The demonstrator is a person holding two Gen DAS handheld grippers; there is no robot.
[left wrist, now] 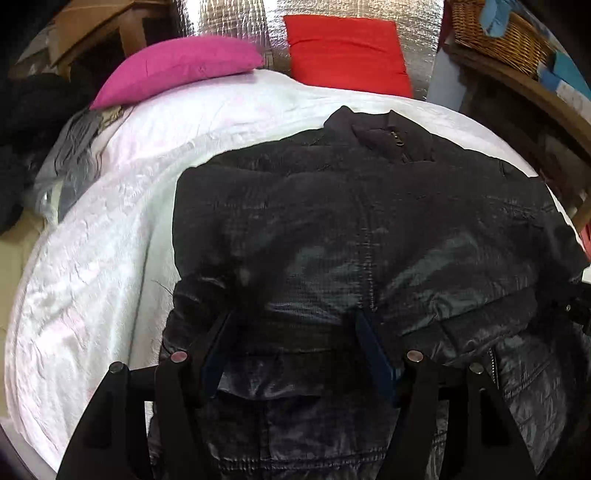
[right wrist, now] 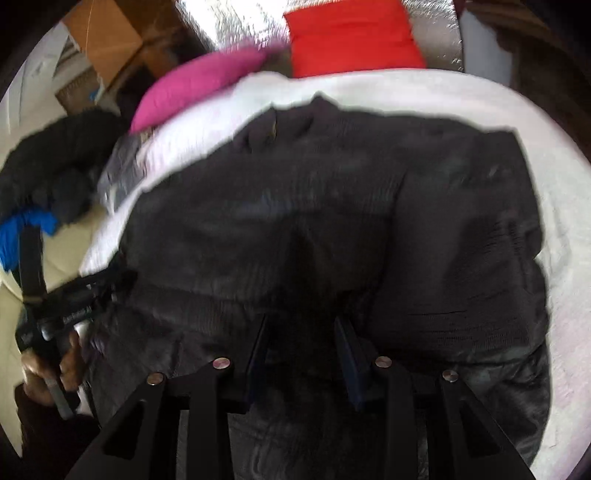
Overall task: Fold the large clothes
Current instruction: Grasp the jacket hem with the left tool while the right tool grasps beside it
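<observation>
A black quilted jacket [left wrist: 332, 221] lies spread on the white bed cover [left wrist: 92, 277], collar and zip at the far end. My left gripper [left wrist: 295, 317] hovers over its near hem with the jaws wide apart and nothing pinched. In the right wrist view, which is blurred, the same jacket [right wrist: 295, 203] fills the middle. My right gripper [right wrist: 301, 319] stands above it with a narrower gap; dark fabric lies under that gap and I see no pad pressing on it. A hand holds the left gripper [right wrist: 55, 314] at the jacket's left edge.
A pink pillow [left wrist: 177, 70] and a red pillow [left wrist: 347, 51] lean at the head of the bed. Dark clothes [left wrist: 22, 129] and a grey garment [left wrist: 74, 155] lie off its left side. A wicker basket [left wrist: 498, 33] sits on a wooden shelf at the right.
</observation>
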